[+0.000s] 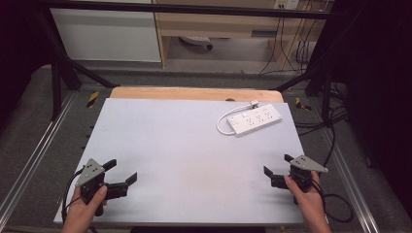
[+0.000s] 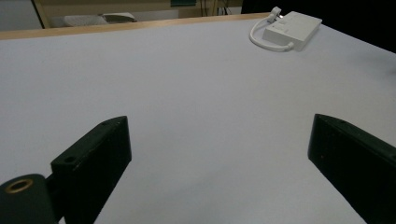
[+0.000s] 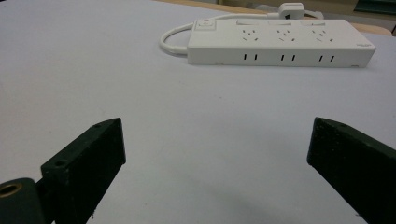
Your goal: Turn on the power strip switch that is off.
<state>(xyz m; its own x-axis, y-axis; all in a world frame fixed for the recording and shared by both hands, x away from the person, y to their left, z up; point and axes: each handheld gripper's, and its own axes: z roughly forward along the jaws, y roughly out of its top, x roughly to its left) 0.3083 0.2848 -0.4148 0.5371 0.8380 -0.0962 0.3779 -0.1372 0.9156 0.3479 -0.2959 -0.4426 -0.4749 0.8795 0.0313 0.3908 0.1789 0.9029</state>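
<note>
Both pairs of jaws stand wide apart with nothing between them; my left gripper (image 1: 121, 172) hangs over the near left corner of the table (image 1: 170, 145), my right gripper (image 1: 277, 165) over the near right corner, each held in a hand (image 1: 87, 206) that comes in from the near edge; the other hand (image 1: 308, 196) wraps the right handle from below. Neither gripper touches anything but air; from my own left gripper view, the black pads (image 2: 93, 158) frame bare white surface, and my right gripper view shows the same, pads (image 3: 84, 161) spread with blank table between.

What I seem bound for is the white power strip (image 1: 255, 119); it lies flat near the far right corner, its long side slanting a little against the far edge, sockets facing up; its short white cord (image 1: 223, 124) loops out from the left end and curls back along the far side to a plug (image 1: 254, 103) resting just beside the strip. My right gripper points almost straight at it, yet stays well apart from it; my left is farther off, across the table.

By my reckoning nothing is begun: the strip sits untouched, the plug lies loose; the reach, the grip and whatever handling follows all lie ahead.
</note>
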